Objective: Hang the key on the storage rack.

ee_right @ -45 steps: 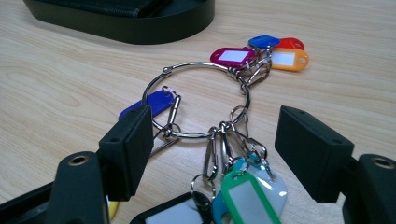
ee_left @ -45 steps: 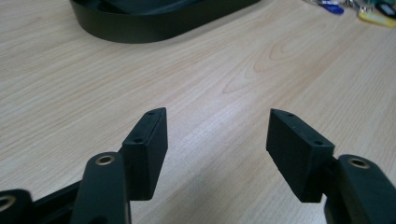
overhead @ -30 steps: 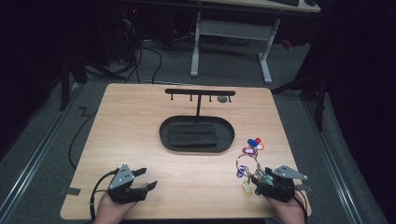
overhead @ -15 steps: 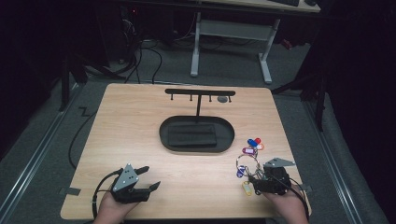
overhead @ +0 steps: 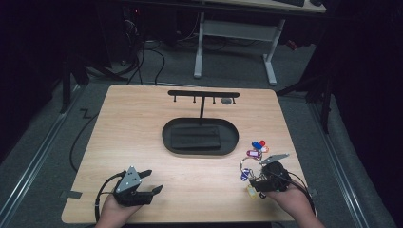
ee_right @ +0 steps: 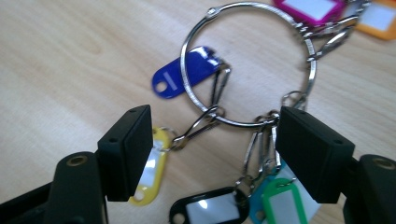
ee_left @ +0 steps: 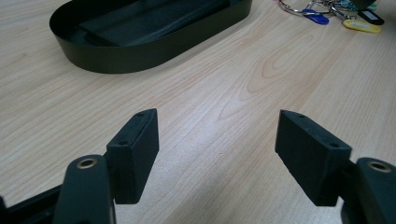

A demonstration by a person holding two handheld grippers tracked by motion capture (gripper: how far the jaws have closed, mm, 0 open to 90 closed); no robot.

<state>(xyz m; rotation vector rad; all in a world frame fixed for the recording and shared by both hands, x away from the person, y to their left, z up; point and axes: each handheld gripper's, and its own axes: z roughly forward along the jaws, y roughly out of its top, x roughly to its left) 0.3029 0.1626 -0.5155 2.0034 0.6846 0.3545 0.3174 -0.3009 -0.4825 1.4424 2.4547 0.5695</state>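
Dark floor and desk legs ringed a pale wooden table [overhead: 142, 142] on which the work had barely begun. The keyring [ee_right: 247, 65], a big steel loop with small clips carrying plastic tags in blue, yellow, black, green, magenta and orange, lay flat on the wood near the table's right front, untouched as far as could be seen. The right gripper [ee_right: 212, 154] hung just over it with its fingers [ee_right: 126, 149] wide apart, the loop's lower arc and several clips lying between them but no pad pressing on anything. Lifting the ring looked to be the whole job left; its likely goal was the hook rack [overhead: 203, 95] at the back, which rose from an oval black tray [overhead: 166, 137] at mid-table. The left gripper [ee_left: 217, 158] waited over bare wood at the left front, fingers also spread and empty.
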